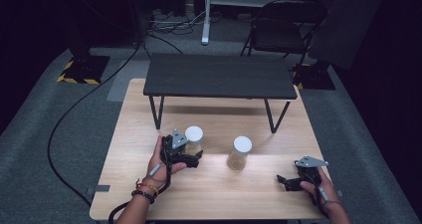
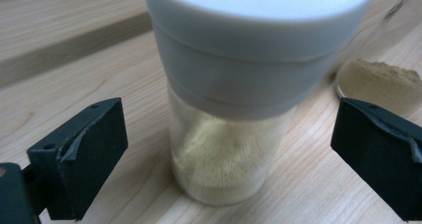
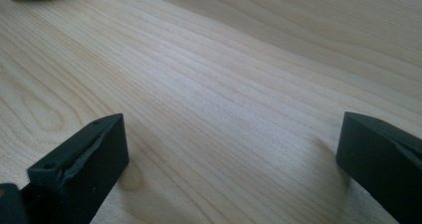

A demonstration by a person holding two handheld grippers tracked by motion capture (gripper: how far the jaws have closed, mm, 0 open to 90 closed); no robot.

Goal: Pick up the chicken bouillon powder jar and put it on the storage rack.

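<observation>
Jar (image 1: 193, 140), white-lidded, part-filled with pale powder, stood upright on worktop (image 1: 134, 134) left of centre; bracketed by left tongs (image 1: 198, 158), jaws spread wide either side of it, no contact seen. Second jar (image 1: 240, 153), alike, stood near to its right. Right tongs (image 1: 280, 179) held low over bare wood at the right front, jaws wide, nothing gripped.

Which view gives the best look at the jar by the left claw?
Left gripper view: the jar stands close between the open left claw, white lid and pale powder clear. High view shows it small beside that claw. Right gripper view faces bare table.
</observation>
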